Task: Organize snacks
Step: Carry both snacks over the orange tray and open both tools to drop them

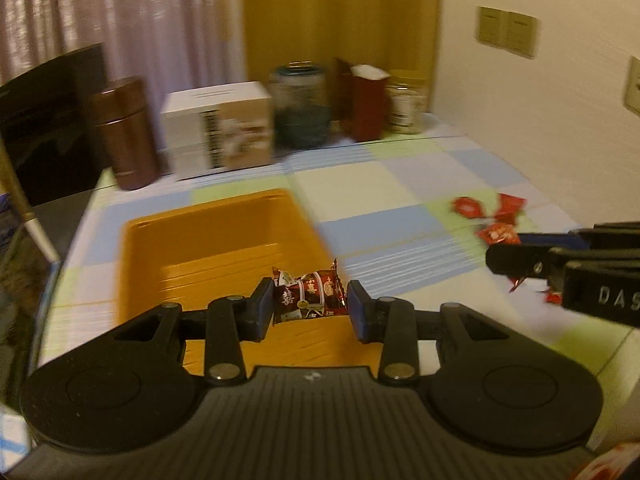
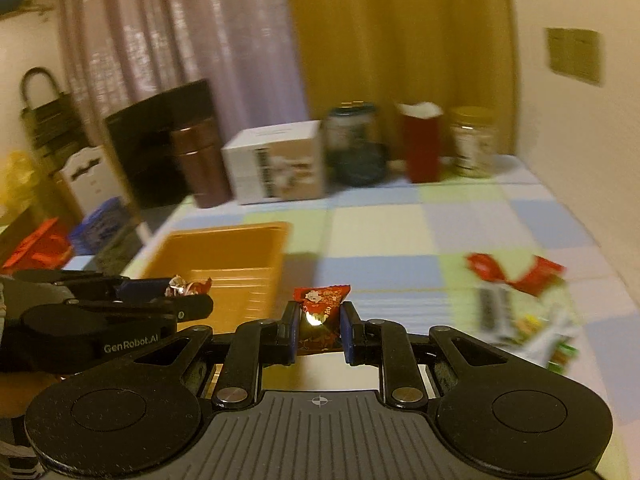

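My left gripper (image 1: 310, 308) is shut on a dark red wrapped candy (image 1: 310, 298), held above the near end of the orange tray (image 1: 208, 240). My right gripper (image 2: 320, 330) is shut on a bright red wrapped candy (image 2: 322, 306), held over the checked tablecloth just right of the orange tray (image 2: 224, 256). In the right wrist view the left gripper (image 2: 188, 294) shows at the left with its candy (image 2: 188, 286) over the tray's near rim. In the left wrist view the right gripper (image 1: 516, 258) enters from the right edge. Loose red candies (image 1: 488, 216) lie on the cloth at the right.
Along the table's back stand a brown canister (image 1: 124, 132), a white box (image 1: 220, 132), a dark jar (image 1: 300, 108), a red carton (image 1: 366, 100) and a gold-lidded jar (image 1: 406, 102). Red and mixed snack packets (image 2: 520, 292) lie at the right. A wall bounds the right side.
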`<state>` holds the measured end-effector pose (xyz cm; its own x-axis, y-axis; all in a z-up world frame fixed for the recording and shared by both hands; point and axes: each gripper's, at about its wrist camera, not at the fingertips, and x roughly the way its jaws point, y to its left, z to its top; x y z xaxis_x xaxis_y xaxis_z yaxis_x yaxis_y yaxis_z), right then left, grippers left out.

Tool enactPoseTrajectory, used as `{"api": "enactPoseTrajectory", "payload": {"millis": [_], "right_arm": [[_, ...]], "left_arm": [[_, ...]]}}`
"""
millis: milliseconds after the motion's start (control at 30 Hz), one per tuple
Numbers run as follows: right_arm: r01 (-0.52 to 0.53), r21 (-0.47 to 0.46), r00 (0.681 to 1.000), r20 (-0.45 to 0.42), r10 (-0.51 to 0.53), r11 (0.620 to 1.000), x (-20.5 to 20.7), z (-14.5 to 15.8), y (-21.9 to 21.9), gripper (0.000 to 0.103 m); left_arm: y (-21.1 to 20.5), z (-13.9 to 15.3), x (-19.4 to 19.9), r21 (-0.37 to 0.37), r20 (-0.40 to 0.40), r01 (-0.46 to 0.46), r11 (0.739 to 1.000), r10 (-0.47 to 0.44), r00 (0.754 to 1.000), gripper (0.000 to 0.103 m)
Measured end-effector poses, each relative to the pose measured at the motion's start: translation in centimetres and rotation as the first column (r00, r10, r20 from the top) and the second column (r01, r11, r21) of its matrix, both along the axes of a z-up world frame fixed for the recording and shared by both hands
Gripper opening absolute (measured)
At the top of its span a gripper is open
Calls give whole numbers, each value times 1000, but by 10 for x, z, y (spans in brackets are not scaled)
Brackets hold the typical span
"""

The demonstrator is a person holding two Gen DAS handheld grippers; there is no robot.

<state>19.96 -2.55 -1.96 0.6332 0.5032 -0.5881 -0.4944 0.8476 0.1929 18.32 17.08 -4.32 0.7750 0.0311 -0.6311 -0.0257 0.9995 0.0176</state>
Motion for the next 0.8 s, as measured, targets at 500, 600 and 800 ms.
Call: {"api": "enactPoseTrajectory", "payload": {"millis": [500, 600, 800], "right_arm": [[-110, 37, 993, -48, 111, 993, 7, -41, 83, 21], [-116, 37, 992, -54, 118, 993, 9, -45, 89, 21], [-118, 90, 988, -86, 126, 989, 19, -52, 94, 23]], "left_arm": [[65, -28, -12, -9, -50, -93, 996, 92, 994, 36], [69, -33, -8, -21, -56, -93, 995, 92, 994, 36], [71, -37, -7, 3, -68, -101, 995, 101, 993, 48]]}}
